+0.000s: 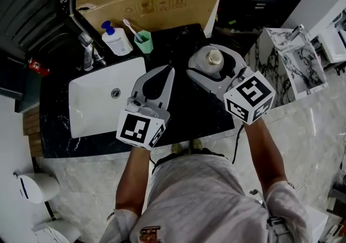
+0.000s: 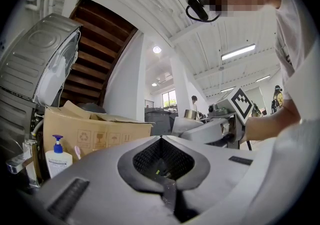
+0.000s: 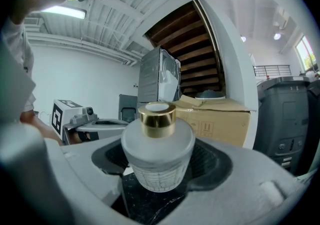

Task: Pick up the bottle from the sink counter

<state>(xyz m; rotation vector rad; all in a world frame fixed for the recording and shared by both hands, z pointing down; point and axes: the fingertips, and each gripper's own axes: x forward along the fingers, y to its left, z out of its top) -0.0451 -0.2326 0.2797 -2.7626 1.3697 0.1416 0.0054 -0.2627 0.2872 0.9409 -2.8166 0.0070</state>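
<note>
From my remote seat, the bottle [image 3: 158, 156] is a squat, round-shouldered jar of frosted glass with a faint grid pattern low on its body and a shiny gold cap [image 3: 157, 119]. It stands upright on the surface [image 1: 184, 112], at about 1 o'clock from the surface's middle in the head view. The right tongs [image 1: 201, 58] stand wide around it, released. A sliver of dark stone shows between the glass and the nearer jaw, so I read no squeeze. Their grey pads have a dark mesh texture inside a scooped recess.

The left tongs [image 1: 171, 70] are clenched on nothing, tips meeting in a teardrop outline. They hover over the surface at the sink's right edge.

The surface is glossy black stone with thin white veins. A white rectangular sink [image 1: 86, 107] is set into it at 9 o'clock, with a chrome tap [image 1: 86, 53] behind it. At 11 o'clock stand a white soap pump [image 1: 116, 39] with a blue head and a mint-green cup [image 1: 144, 42] holding a toothbrush [image 1: 131, 28]. Behind them is a large cardboard box [image 1: 157, 4] (recycling marks printed on its side).

The floor [image 1: 303, 144] is pale veined stone. At 3 o'clock stands a white marbled bin [image 1: 294, 61]. The gripper views show a white ribbed ceiling and the brown wooden underside of stairs [image 3: 195, 49].
</note>
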